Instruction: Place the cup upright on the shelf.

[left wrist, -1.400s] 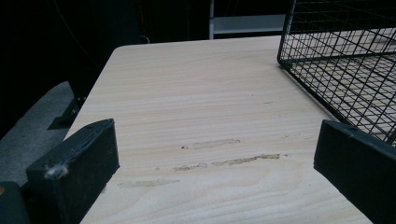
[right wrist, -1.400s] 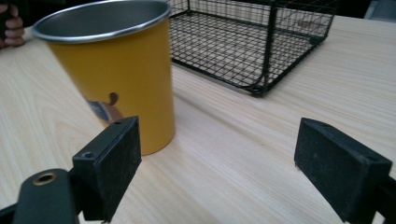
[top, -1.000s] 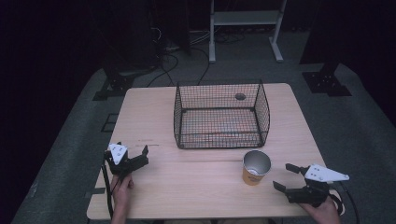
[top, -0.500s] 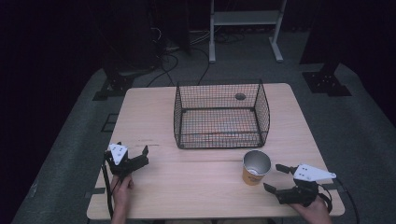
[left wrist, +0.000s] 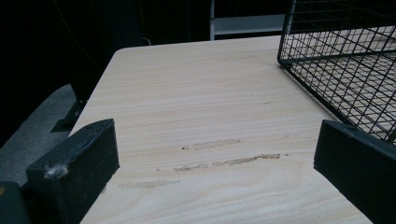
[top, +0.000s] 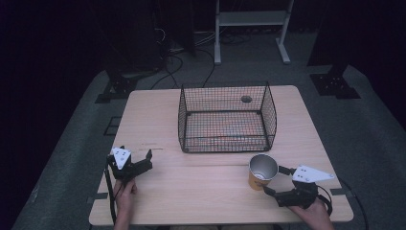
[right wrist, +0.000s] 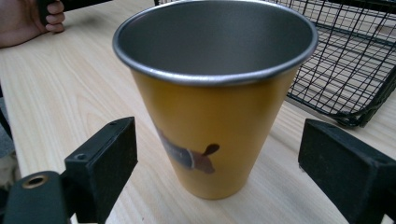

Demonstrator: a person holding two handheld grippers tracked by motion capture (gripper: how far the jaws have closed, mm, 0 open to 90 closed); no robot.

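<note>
Dark floor and black stands surround a pale wooden table (top: pixel 201 191), and the work on it centres on a yellow tapered cup with a bare metal rim and inside (top: pixel 262 172). It stands upright near the table's front right, just in front of the black wire basket (top: pixel 225 120) and apart from it.

By my reading, the step in hand is the approach for a grasp. The right gripper (top: pixel 276 181) sits just right of the cup, and its jaws have just been opening. In the right gripper view the cup (right wrist: pixel 212 98) stands between the two black jaws, with a clear gap on either side, so nothing is held yet. The next move would call for easing forward until the pads flank the cup's wall, then closing squarely on the taper without tipping it; the smooth, narrowing side could slip if pinched too low or off-centre.

Looking into the cup, the metal interior appears empty. A small dark printed figure marks its yellow side. The wire basket also seems to hold nothing; bare wood shows through its mesh floor.

Farther off, the left gripper (top: pixel 136 163) rests at the table's front left, jaws spread wide over bare wood with nothing between them, the basket's corner (left wrist: pixel 345 70) just ahead.
</note>
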